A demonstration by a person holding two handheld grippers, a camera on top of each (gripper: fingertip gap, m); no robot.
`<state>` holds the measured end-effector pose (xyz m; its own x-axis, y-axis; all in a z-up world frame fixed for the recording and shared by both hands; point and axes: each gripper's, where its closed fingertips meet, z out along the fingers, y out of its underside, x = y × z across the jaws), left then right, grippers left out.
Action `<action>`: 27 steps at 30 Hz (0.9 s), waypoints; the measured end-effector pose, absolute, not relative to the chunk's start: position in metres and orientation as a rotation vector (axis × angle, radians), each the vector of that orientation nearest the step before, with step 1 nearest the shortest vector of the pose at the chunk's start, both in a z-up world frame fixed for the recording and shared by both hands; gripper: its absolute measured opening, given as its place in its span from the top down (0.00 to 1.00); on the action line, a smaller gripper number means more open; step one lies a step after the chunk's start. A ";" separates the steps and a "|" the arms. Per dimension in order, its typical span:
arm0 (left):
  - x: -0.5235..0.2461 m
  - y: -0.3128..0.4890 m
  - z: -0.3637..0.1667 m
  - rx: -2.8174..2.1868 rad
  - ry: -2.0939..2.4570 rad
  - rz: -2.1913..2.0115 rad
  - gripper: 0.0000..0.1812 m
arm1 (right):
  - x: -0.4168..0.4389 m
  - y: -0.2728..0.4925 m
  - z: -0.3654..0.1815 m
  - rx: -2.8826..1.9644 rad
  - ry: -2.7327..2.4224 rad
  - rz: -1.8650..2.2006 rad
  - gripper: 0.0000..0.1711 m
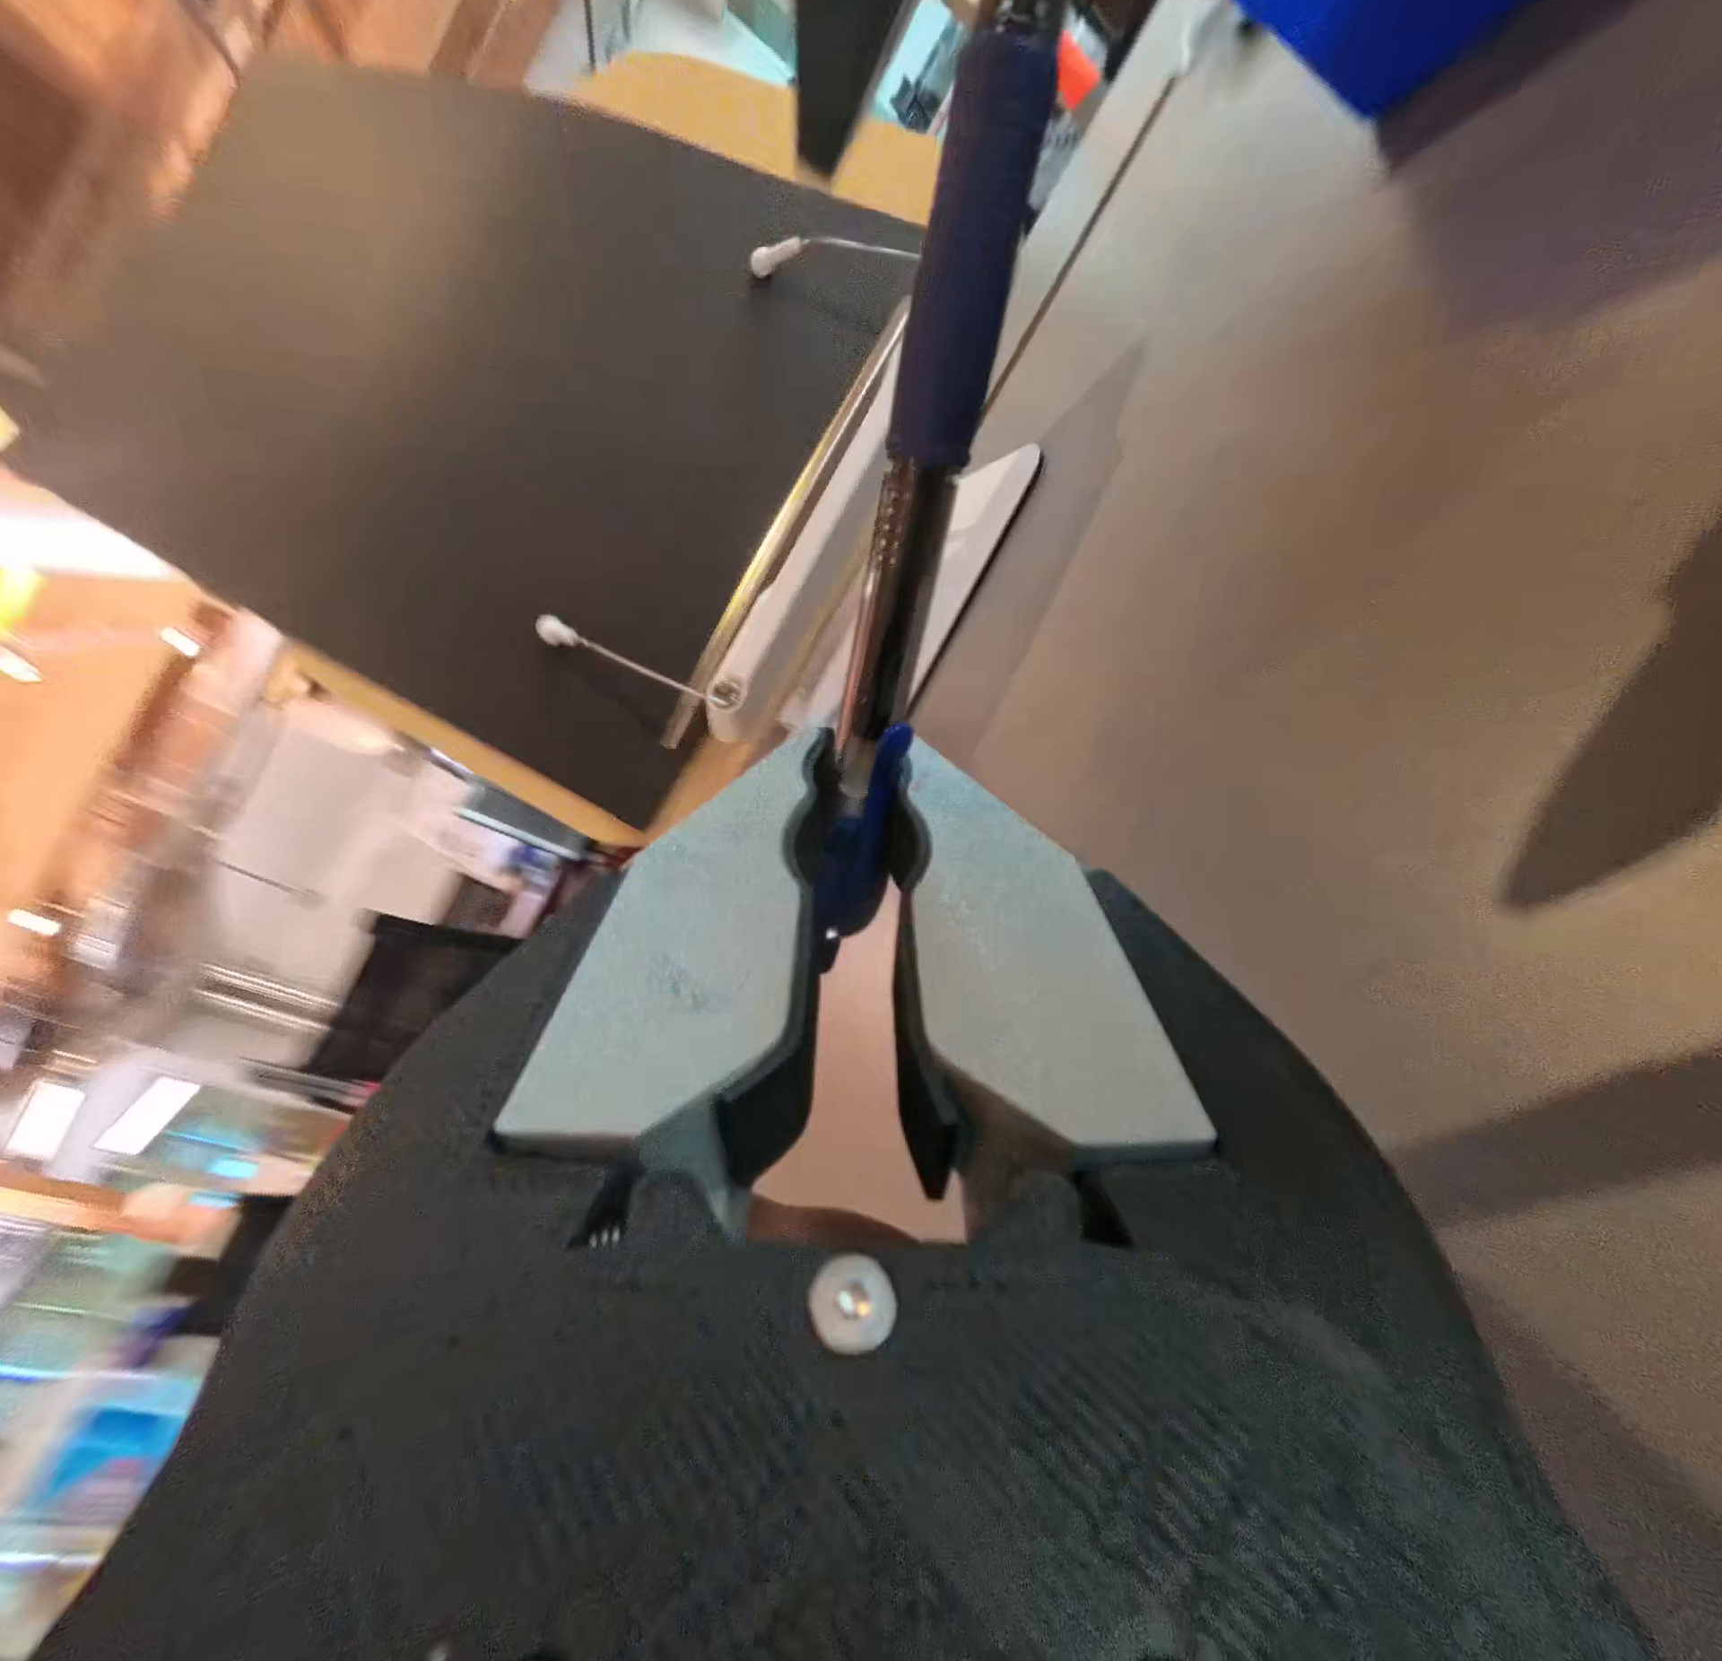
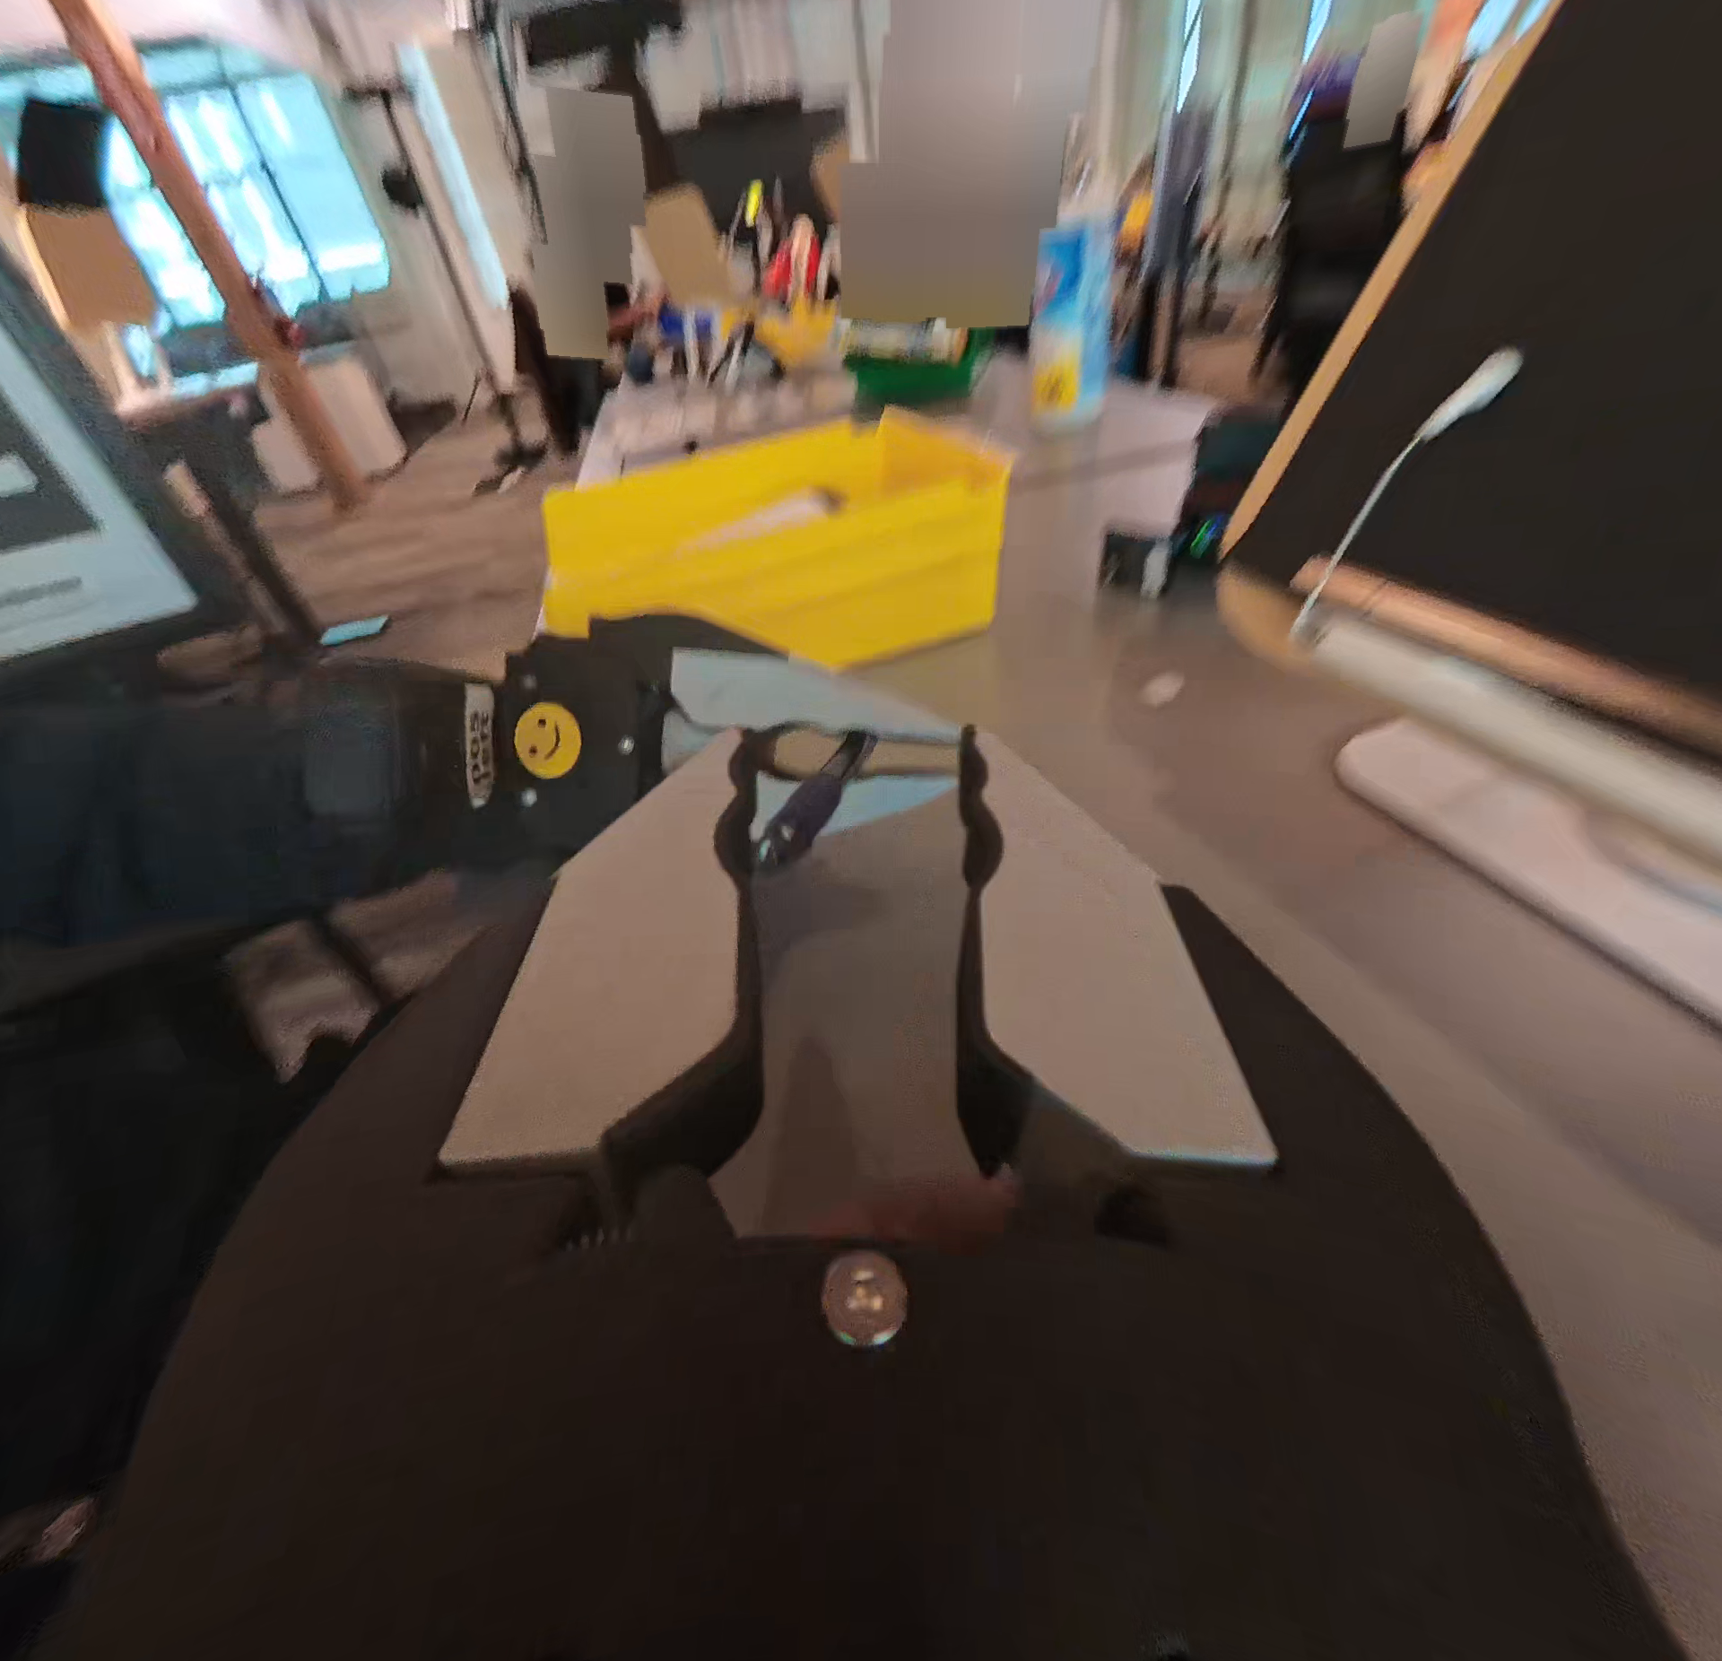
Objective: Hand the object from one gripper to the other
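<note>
The pen [image 1: 969, 246] is pinched at its clip end in the closed jaws of the left gripper [image 1: 862, 778], while the right gripper [image 2: 853, 778], jaws apart and empty, faces it just short, so the handover has yet to happen.

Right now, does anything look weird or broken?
Nothing looks broken or spilled. The left hand-held gripper pinches the pen only at its very end, so it sticks far out. The right hand-held gripper is open beside it.
</note>
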<state>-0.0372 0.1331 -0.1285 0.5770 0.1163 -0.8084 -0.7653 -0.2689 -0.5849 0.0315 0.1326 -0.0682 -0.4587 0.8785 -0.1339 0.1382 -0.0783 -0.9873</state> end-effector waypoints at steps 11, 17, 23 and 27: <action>0.008 0.140 -0.122 -1.688 0.220 -0.015 0.96 | 0.029 0.113 -0.062 -0.893 -1.562 1.494 0.65; 0.053 0.141 -0.134 -1.780 0.247 -0.401 0.96 | 0.015 0.099 -0.073 -0.838 -1.582 1.341 0.94; 0.029 0.137 -0.125 -1.714 0.102 -0.442 0.68 | 0.016 0.135 -0.065 -0.751 -1.494 1.011 0.96; 0.023 0.130 -0.117 -1.665 0.074 -0.508 0.67 | 0.021 0.151 -0.062 -0.392 -1.384 0.380 0.96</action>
<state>0.0233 0.1300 -0.1166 0.8982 -0.3349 0.2848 0.2403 -0.1685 -0.9560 0.0208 0.1509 -0.0618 0.1462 0.4792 0.8654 -0.0294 0.8766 -0.4804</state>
